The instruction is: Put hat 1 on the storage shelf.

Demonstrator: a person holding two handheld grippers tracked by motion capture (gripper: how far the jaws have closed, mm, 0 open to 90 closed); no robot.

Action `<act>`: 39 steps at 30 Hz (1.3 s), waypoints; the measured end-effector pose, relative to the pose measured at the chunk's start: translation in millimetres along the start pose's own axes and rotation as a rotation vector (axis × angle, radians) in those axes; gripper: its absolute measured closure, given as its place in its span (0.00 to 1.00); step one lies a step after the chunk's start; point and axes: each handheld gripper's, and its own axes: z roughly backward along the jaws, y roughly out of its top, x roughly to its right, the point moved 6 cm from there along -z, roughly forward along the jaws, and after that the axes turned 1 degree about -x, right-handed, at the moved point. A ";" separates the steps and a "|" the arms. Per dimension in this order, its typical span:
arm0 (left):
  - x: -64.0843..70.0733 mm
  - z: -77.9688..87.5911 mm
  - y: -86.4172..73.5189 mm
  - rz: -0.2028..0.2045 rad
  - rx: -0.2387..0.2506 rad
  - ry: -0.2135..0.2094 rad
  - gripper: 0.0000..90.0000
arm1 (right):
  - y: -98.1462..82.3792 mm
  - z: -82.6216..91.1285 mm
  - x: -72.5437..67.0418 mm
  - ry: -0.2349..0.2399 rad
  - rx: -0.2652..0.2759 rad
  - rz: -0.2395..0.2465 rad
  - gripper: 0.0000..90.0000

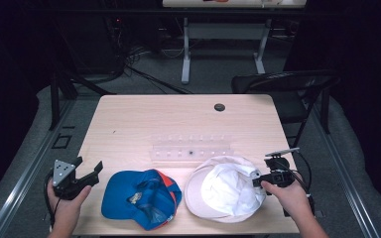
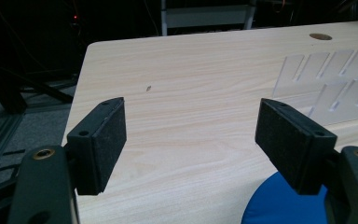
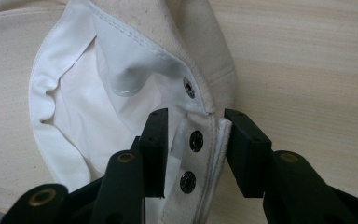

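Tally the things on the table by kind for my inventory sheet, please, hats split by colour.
Blue cap: 1
White hat: 1
Clear plastic rack: 1
Total: 3

I find nothing I can read here: no words, brand, numbers or signs on the white cap [image 3: 121, 56], on the blue cap [image 1: 141, 198], on the clear slotted rack [image 1: 191, 148] or on the table [image 1: 144, 119]. A small tag inside the blue cap is too blurred to make out.
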 end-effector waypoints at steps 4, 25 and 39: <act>0.0 0.0 0.1 -0.003 0.002 0.001 0.28 | 0.8 -2.0 -0.2 -0.002 -0.016 -0.002 0.75; -0.3 -0.2 -0.1 0.001 0.001 0.005 0.28 | 8.7 18.8 -13.1 -0.004 -0.044 0.031 0.90; -0.7 -0.5 -0.5 0.000 -0.001 0.006 0.28 | 19.4 36.6 -29.0 -0.117 -0.073 0.111 0.90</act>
